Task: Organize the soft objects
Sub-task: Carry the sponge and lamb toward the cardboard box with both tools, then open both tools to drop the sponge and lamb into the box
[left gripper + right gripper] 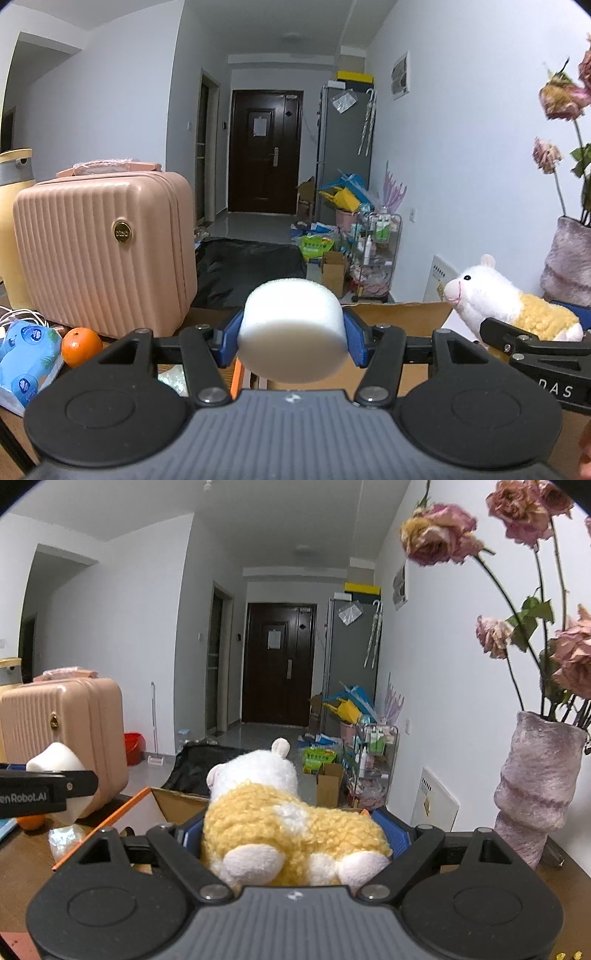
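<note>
My left gripper (291, 339) is shut on a white foam cylinder (291, 328) and holds it above an open cardboard box (406, 314). The cylinder also shows at the left of the right wrist view (55, 760). My right gripper (295, 834) is shut on a yellow and white plush toy (280, 823), held over the same cardboard box (177, 805). The plush toy also shows at the right of the left wrist view (509, 299), level with the cylinder and to its right.
A pink suitcase (103, 251) stands on the table at the left, with an orange (81, 347) and a blue tissue pack (26, 350) in front of it. A vase (532, 790) of dried roses stands at the right. A clear plastic bag (66, 838) lies left of the box.
</note>
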